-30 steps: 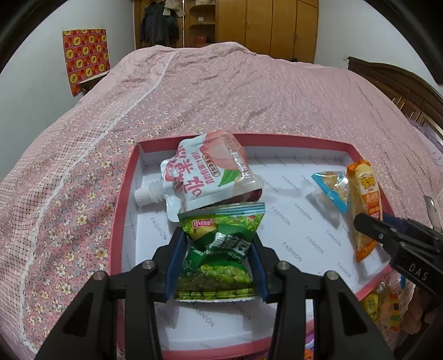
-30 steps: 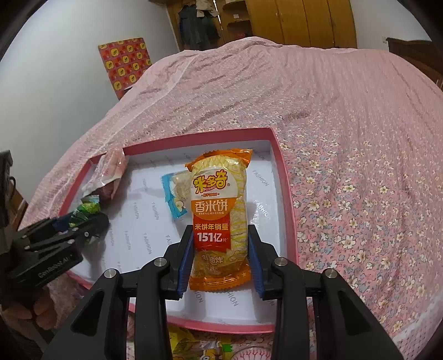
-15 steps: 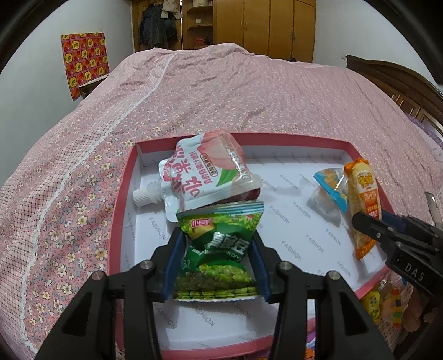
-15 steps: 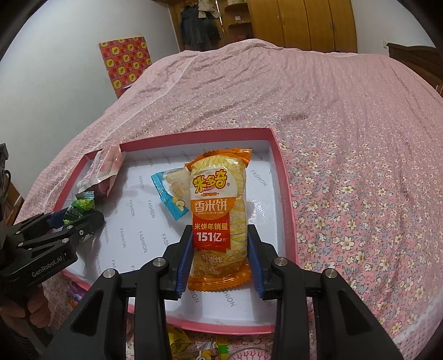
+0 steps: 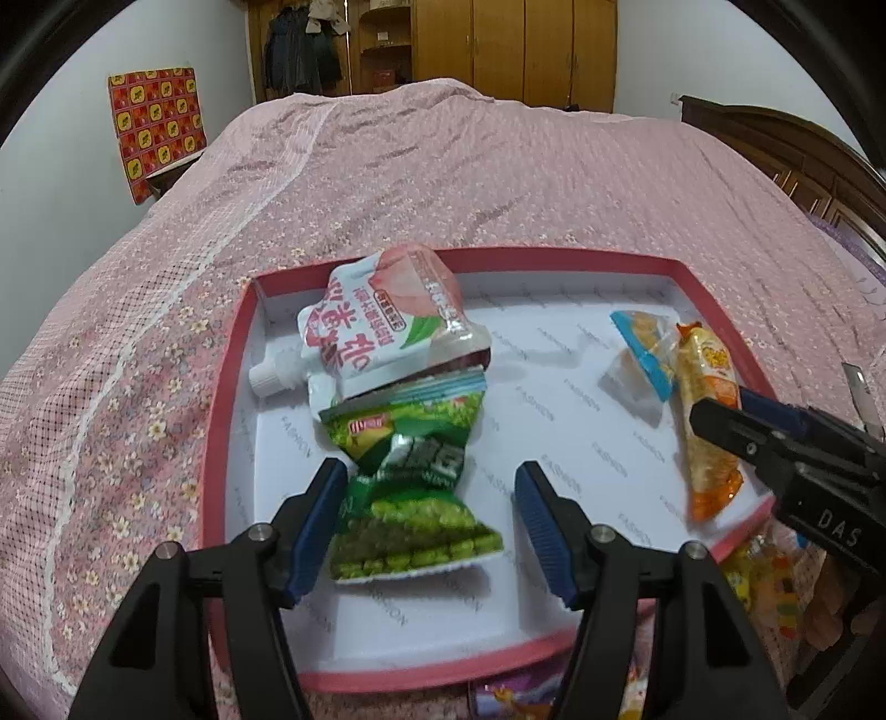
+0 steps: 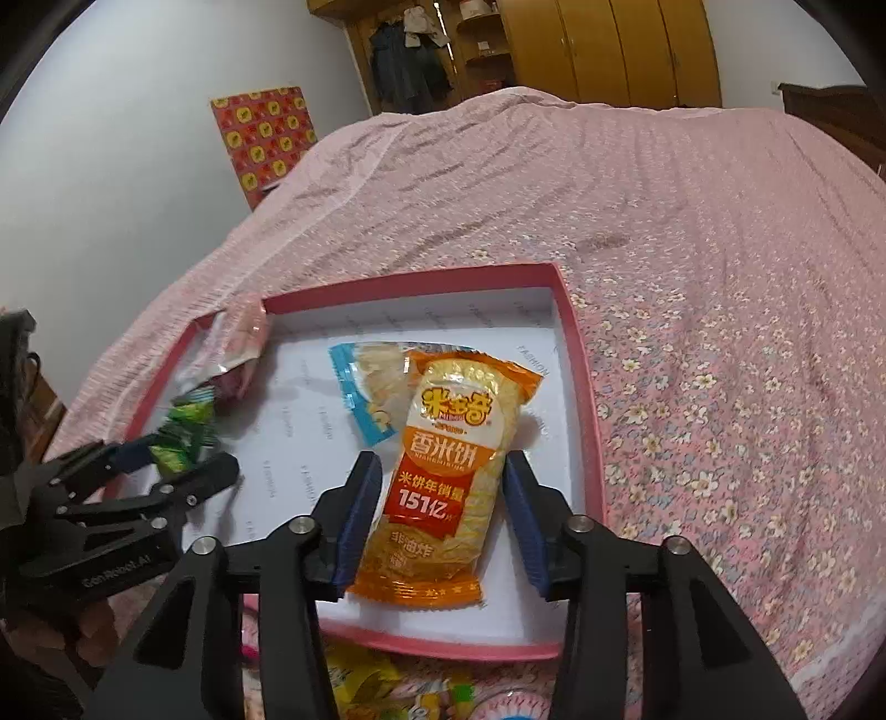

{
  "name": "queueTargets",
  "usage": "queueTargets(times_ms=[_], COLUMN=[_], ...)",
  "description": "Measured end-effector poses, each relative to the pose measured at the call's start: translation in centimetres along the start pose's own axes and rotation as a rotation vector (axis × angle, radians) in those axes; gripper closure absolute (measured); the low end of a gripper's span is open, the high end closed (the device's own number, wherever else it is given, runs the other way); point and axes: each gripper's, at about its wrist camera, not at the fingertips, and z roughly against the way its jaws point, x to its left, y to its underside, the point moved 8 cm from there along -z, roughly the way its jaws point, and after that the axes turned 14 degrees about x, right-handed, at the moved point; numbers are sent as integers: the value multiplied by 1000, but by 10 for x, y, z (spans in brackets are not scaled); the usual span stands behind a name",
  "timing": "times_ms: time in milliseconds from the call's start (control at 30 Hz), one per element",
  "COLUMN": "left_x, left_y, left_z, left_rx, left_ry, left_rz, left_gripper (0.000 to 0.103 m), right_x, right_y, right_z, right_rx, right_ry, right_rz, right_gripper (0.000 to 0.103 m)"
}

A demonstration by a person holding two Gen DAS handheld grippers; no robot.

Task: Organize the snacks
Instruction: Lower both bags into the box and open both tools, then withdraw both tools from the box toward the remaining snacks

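Right now the left gripper [image 5: 432,526] is hanging low over the near part of the pink tray [image 5: 221,387], and its blue fingers [image 5: 318,520] are spread wide. The green pea bag [image 5: 410,498] is lying between them, with a gap on the right side, so nothing is squeezing it. It looks a bit blurry, so I can't tell if it is resting flat on the tray yet. Its long side is pointing away from the gripper, the same way the fingers point. Just past it, the peach drink pouch [image 5: 382,327] is lying partly over the green bag's far end, with its white cap sticking out to the left.

Over on the right, the right gripper [image 6: 437,515] is also opened up. The orange rice cracker pack [image 6: 443,487] is lying between its fingers [image 6: 360,515] inside the tray, near the right wall. It runs straight away from the gripper too. I think the fingers are just off its sides, not pinching. A small blue snack packet [image 6: 365,393] is sitting just beyond and to the left, touching the orange pack.

Farther off, the pink flowery bedspread [image 6: 692,277] is stretching back to the wooden wardrobe [image 6: 609,50].

I think both snacks are put down now, so each gripper needs to pull straight back toward the person.
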Motion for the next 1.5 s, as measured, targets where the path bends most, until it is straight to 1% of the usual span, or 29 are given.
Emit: queueTargets(times_ms=[200,367,633,833,1067,1267,1500], left_x=[-5,-9,-8,-6,-4,-11,-27], left_y=[9,19,36,48,64,78,83], left_z=[17,28,41,53,66,71,62], left_rx=[2,13,19,11,8,20,44], left_ry=[14,36,42,45,45,42,50], left_rz=[-18,-10,12,29,45,37,18], left_gripper=[37,37,36,36,36,36,36], right_x=[5,12,21,20,21,19,14], right_y=[9,16,30,40,55,71,87], right_z=[16,32,49,60,69,77,81], right_rx=[-11,-29,-38,-45,-32,-26,-11], right_ry=[-29,-46,-52,-56,-56,-54,-44], right_rz=[0,12,14,5,-7,-13,-17], right_gripper=[52,52,52,52,52,52,52])
